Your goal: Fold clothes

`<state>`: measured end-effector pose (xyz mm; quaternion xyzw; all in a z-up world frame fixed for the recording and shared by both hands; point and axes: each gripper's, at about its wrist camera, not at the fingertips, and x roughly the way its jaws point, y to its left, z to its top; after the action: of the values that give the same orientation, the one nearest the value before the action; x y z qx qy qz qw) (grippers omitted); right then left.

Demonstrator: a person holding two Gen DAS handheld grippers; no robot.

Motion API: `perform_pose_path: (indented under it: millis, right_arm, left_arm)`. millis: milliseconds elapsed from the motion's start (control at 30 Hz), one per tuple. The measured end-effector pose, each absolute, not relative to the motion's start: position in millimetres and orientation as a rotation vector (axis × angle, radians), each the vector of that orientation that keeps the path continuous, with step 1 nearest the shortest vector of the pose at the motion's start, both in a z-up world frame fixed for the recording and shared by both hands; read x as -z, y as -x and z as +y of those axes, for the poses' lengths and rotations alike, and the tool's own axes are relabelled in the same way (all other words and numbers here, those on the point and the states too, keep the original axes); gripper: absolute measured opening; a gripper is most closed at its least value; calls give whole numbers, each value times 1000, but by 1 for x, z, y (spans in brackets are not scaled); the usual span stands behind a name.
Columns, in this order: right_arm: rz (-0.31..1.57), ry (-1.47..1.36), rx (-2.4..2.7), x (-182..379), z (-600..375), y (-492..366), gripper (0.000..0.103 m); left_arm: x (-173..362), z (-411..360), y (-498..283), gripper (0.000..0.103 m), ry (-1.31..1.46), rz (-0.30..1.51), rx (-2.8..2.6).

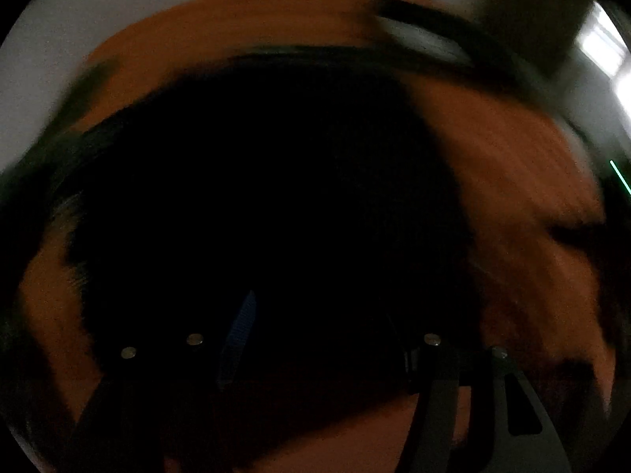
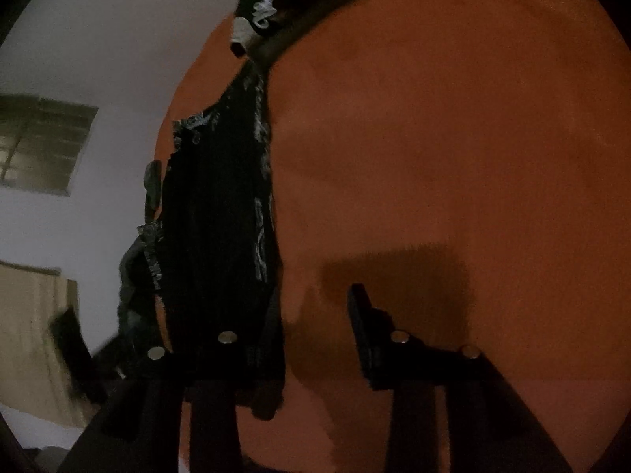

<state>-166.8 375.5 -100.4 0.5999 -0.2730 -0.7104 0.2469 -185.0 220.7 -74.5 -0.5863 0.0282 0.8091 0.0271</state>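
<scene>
A dim room in a home

Pale walls (image 2: 118, 59), a window (image 2: 43, 144), a curtain (image 2: 27, 335), an orange-covered surface (image 2: 453, 138) with clothing.

Orange surface (image 2: 453, 138) fills most of both views. Pale wall (image 2: 110, 59) behind it carries a window (image 2: 43, 144). A tan curtain (image 2: 27, 335) hangs below the window.

The left wrist view sits close above the dark garment (image 1: 276, 197), which fills the middle of its blurred frame, facing forward across the orange surface (image 1: 512, 165) to a pale wall at the top. The right wrist view looks along its fingers (image 2: 361, 315) low over the same orange surface (image 2: 453, 138), the garment (image 2: 221, 205) left of centre, wall and window (image 2: 39, 142) at far left. Both share garment and surface.
</scene>
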Motion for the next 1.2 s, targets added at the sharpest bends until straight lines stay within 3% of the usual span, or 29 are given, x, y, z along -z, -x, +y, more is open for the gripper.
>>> perform_pose_path:
  millis: [100,267,367,467,500,567,700,767,933,1067,1200]
  right_arm:
    - [-703,-1640,1940,102,374,179,39]
    - [-561,-1671,1887,103,343,200,39]
    - [-421,-1592,1876,81,305,219,39]
    - [-305,-1512,1843,57,259,240,39]
    - [-243,-1467,1837,46,237,247,42]
    - [-114,-1385,1830,35,190,253,59]
    - [60,-1296,1724,28,101,268,59]
    - [13,-1291,1744,27,75,280,59]
    - [-161,-1332,1681,40,43,282,59]
    - [-140,-1400,1603,65,41,255,59]
    - [-135,-1463,1570,83,54,242,59]
  left_arm:
    - [81,104,246,62,1858,-264,-2673]
    - [103,-4,295,62,1826,-667,-2731]
    - [109,-26,308,62,1713,-725,-2697]
    - [123,-40,324,62,1775,-552,-2765]
    - [128,-43,330,62,1779,-531,-2754]
    - [137,-47,340,62,1777,-516,-2715]
    - [144,-55,364,62,1782,-468,-2692]
    - [140,-62,377,62,1791,-376,-2764]
    - [135,-96,399,62,1777,-594,-2683]
    - [119,-121,386,62,1750,-821,-2604]
    - [108,-147,349,62,1754,-897,-2586]
